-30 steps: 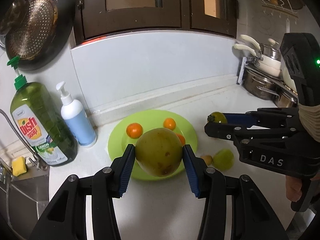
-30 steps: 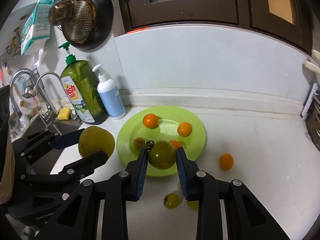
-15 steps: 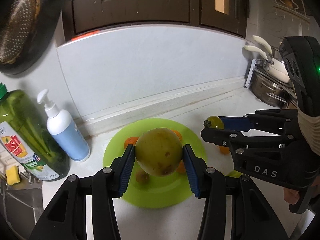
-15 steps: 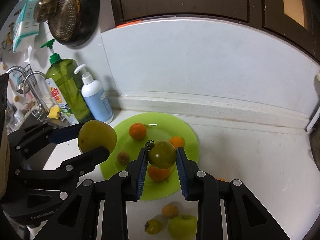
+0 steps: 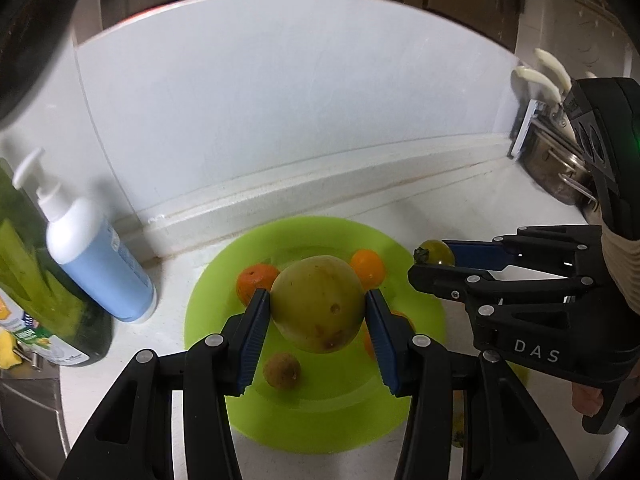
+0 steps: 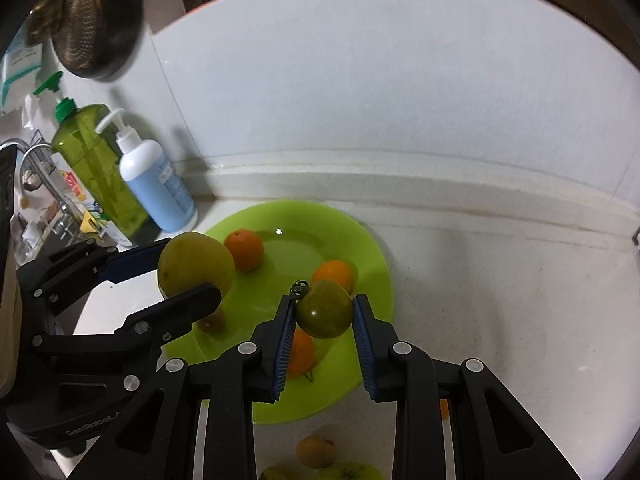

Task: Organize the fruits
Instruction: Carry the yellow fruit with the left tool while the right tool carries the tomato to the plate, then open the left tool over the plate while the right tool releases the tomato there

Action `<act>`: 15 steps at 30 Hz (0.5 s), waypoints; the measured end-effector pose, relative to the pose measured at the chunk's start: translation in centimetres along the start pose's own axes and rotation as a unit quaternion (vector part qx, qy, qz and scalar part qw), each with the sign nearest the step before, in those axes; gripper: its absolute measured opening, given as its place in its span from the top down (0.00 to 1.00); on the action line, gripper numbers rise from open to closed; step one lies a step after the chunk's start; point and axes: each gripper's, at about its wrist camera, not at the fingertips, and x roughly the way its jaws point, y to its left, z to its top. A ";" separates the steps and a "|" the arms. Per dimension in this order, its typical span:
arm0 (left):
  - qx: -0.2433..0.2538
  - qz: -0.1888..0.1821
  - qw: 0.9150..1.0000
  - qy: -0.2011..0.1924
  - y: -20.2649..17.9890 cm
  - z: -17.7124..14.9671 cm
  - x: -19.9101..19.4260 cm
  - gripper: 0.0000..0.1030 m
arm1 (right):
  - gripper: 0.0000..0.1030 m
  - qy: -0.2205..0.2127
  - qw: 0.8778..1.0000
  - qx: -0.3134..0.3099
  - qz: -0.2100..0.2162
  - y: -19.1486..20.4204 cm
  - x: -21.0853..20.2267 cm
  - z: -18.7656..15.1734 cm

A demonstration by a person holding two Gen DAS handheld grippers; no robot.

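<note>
occluded: orange (image 6: 301, 354) behind tongs | cropped: green bottle (image 5: 36, 276)

Plastic, fruit skin and pale stone-look counter

Between the left gripper's (image 5: 318, 314) ribbed blue pads sits a large yellow-green fruit (image 5: 318, 304) with a matt, brown-speckled skin; its arms are matt black plastic with shiny metal screws. The right gripper (image 6: 324, 314), of the same make, clamps a small green tomato (image 6: 324, 309), smooth and glossy with a highlight. Under both lies a lime-green plate (image 6: 360, 236) of glossy plastic, with dimpled oranges (image 6: 244, 249) and a rough brown little fruit (image 5: 282, 370). Left of the claws stand a translucent green plastic soap bottle (image 6: 96, 168) and a smooth white-and-blue pump bottle (image 6: 160, 188). The countertop (image 6: 500, 300) is pale, matt, faintly speckled.
</note>
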 end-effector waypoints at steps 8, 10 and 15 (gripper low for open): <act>-0.005 0.000 1.000 0.025 0.2 -0.3 2.4 0.54 | 0.71 0.025 1.000 0.011 0.006 -0.7 2.2 -0.1; -0.005 0.000 1.000 0.029 0.2 -0.3 2.9 0.54 | 0.71 0.028 1.000 0.012 0.007 -0.8 2.5 -0.1; -0.006 -0.001 0.999 0.037 0.3 -0.5 3.6 0.54 | 0.71 0.034 0.999 0.010 0.006 -0.8 3.1 0.0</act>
